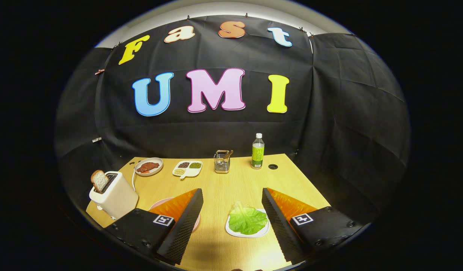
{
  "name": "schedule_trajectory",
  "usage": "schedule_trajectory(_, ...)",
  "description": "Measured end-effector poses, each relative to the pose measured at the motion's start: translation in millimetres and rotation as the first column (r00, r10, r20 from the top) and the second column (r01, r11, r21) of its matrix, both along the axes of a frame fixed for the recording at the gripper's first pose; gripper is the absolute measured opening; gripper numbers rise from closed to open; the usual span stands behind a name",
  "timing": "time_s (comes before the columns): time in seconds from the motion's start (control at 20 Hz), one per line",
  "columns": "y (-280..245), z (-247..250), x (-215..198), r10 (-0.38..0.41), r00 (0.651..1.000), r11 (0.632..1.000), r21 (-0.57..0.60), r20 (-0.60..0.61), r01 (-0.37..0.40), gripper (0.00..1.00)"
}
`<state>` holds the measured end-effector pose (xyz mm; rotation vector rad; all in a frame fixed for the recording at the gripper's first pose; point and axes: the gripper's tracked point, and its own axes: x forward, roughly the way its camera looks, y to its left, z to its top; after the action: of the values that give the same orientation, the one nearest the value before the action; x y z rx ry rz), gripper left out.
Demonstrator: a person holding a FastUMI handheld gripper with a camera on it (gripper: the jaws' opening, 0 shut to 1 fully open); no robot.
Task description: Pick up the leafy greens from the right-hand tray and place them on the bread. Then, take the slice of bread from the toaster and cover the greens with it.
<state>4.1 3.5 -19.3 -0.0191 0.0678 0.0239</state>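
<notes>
Gripper [232,195] fingers spread wide, grasping nothing. Leafy greens [247,219] on white tray [231,230], between fingers, nearer right finger. Toaster [114,195] with bread slice [99,180] beyond left finger.

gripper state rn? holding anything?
Gripper: open, fingers spread wide, holding nothing. The leafy greens lie on their tray between the fingers, nearer the right one, untouched.
</notes>
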Motion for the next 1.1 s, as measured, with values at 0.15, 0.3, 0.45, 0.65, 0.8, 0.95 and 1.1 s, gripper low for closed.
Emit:
schedule_trajectory(0.15,1.9,-2.9,2.9,0.011,1.000,1.000,-0.003,-0.011,-0.011,0.97)
schedule_trajectory(0.3,1.4,-7.4,9.5,0.019,1.000,1.000,-0.011,-0.021,-0.019,0.98)
schedule_trajectory(0.45,1.0,-11.3,17.9,0.026,0.999,1.000,-0.007,-0.036,-0.026,0.98)
schedule_trajectory(0.65,1.7,-18.3,31.2,0.043,0.997,0.999,-0.012,-0.060,-0.043,0.98)
schedule_trajectory(0.8,2.3,-31.6,45.4,0.066,0.993,0.998,-0.013,-0.099,-0.068,0.98)
schedule_trajectory(0.95,2.1,-52.0,60.5,0.088,0.983,0.996,-0.012,-0.163,-0.091,0.98)
schedule_trajectory(1.1,-6.7,-76.1,79.1,0.090,0.970,0.995,-0.031,-0.225,-0.100,0.98)
